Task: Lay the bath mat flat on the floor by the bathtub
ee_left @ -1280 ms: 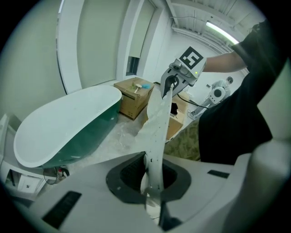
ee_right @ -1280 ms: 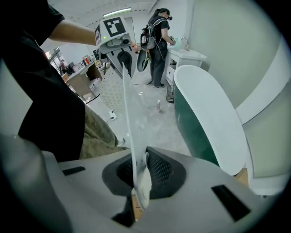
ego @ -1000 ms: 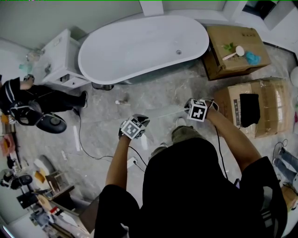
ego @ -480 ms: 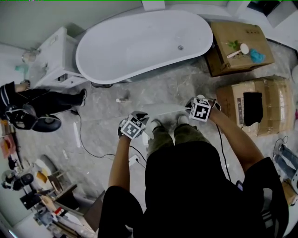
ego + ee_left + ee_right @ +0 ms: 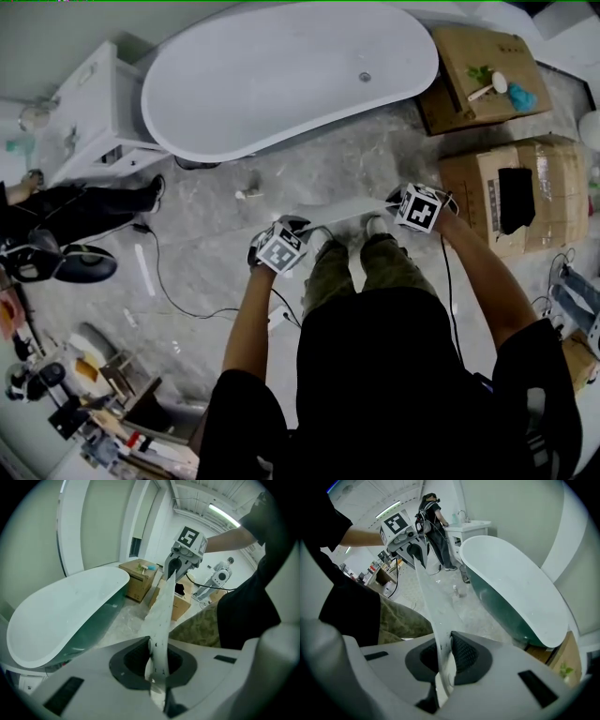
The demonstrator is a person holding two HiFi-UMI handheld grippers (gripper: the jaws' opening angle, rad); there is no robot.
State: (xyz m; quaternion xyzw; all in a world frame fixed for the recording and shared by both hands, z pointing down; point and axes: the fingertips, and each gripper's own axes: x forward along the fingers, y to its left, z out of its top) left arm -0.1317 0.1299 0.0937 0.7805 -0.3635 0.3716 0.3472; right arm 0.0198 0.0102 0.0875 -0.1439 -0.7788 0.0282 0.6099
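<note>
A thin white bath mat (image 5: 339, 210) hangs stretched between my two grippers above the marble floor, in front of the white bathtub (image 5: 281, 75). My left gripper (image 5: 292, 231) is shut on the mat's left edge, and my right gripper (image 5: 398, 199) is shut on its right edge. In the left gripper view the bath mat (image 5: 161, 620) runs from my jaws up to the right gripper (image 5: 172, 571), with the bathtub (image 5: 65, 611) to the left. The right gripper view shows the bath mat (image 5: 431, 606) reaching across to the left gripper (image 5: 416, 555) and the bathtub (image 5: 515, 592) at right.
Two cardboard boxes (image 5: 483, 75) (image 5: 511, 192) stand right of the tub. A white cabinet (image 5: 89, 117) sits at the tub's left end. Another person in black (image 5: 66, 206) crouches at far left. A black cable (image 5: 178, 291) trails on the floor; clutter lies at the lower left.
Both grippers moved slightly forward and apart, and the mat now shows as a wider stretched strip between them. The view shifted toward the tub.
</note>
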